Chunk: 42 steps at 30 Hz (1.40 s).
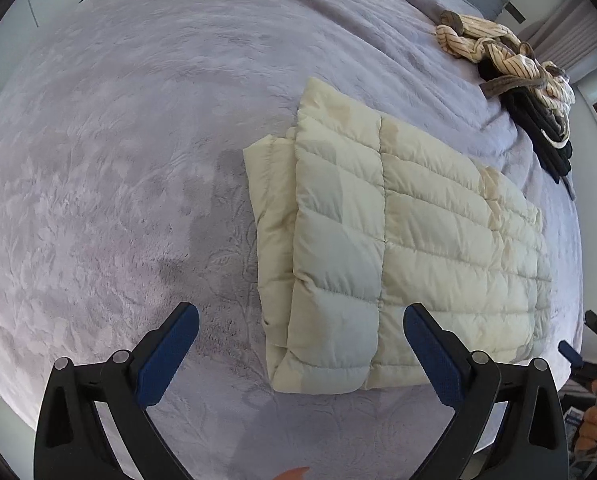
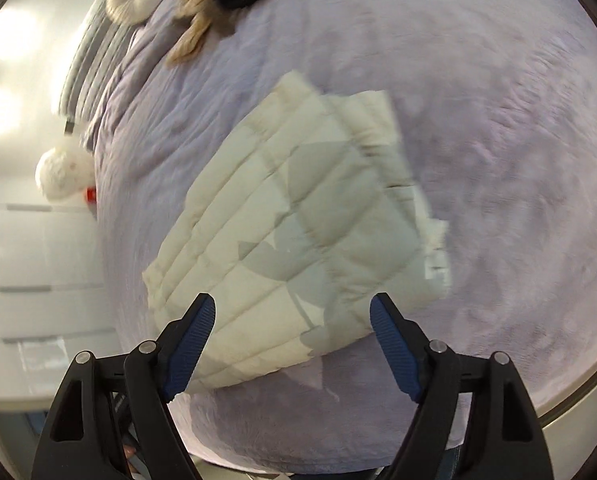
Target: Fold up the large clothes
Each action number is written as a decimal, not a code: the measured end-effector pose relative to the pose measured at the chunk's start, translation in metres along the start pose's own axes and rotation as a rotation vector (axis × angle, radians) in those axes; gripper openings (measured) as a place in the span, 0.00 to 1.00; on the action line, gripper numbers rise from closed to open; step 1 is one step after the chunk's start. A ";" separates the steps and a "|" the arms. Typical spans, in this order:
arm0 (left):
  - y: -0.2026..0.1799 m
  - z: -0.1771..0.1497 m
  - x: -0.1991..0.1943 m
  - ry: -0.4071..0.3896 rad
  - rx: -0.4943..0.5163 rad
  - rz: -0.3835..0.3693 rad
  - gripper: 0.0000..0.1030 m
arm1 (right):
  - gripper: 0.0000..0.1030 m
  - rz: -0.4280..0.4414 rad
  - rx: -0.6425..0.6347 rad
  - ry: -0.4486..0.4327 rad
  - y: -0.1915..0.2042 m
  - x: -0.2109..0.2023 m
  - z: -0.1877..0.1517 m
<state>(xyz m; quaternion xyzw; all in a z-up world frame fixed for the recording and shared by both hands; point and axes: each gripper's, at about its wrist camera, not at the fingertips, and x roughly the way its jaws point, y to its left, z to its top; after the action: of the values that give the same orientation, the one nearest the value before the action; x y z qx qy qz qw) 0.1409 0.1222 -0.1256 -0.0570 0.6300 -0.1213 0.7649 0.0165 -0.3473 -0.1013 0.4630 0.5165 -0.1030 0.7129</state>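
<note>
A quilted, puffy cloth coat (image 1: 398, 240) is seen on a plush, matt bed cover (image 1: 118, 160); ribbed blue pads (image 1: 166, 360) are fitted to matt black plastic claws.

A bed (image 1: 118, 140) under a lavender plush cover carries a folded cream quilted jacket (image 1: 410, 240) near its middle and a heap of striped and black clothes (image 1: 514, 68) by the far edge

Right gripper (image 2: 292, 316) gapes above folded cream quilted jacket (image 2: 298, 216) on lilac bedspread (image 2: 498, 160).
</note>
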 end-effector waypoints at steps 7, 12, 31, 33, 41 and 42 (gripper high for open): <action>-0.008 0.003 0.004 0.001 0.037 0.024 0.99 | 0.94 -0.157 -0.279 0.036 0.047 0.019 -0.033; -0.008 0.007 0.006 0.001 0.051 0.038 0.99 | 0.94 -0.183 -0.466 0.072 0.074 0.033 -0.055; 0.001 0.026 0.030 0.008 0.078 -0.051 0.99 | 0.94 -0.267 -0.613 0.146 0.107 0.059 -0.057; 0.007 0.030 0.032 0.003 0.059 -0.110 0.99 | 0.94 -0.267 -0.629 0.142 0.110 0.062 -0.055; 0.055 0.050 0.076 0.079 -0.132 -0.345 0.99 | 0.23 -0.250 -0.597 0.145 0.113 0.083 -0.043; 0.059 0.051 0.083 0.090 -0.152 -0.377 0.99 | 0.22 -0.243 -0.592 0.151 0.112 0.086 -0.041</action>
<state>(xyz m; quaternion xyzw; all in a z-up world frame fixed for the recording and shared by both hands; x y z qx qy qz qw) 0.2121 0.1543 -0.2086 -0.2258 0.6491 -0.2168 0.6933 0.0984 -0.2251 -0.1124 0.1771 0.6268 0.0021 0.7588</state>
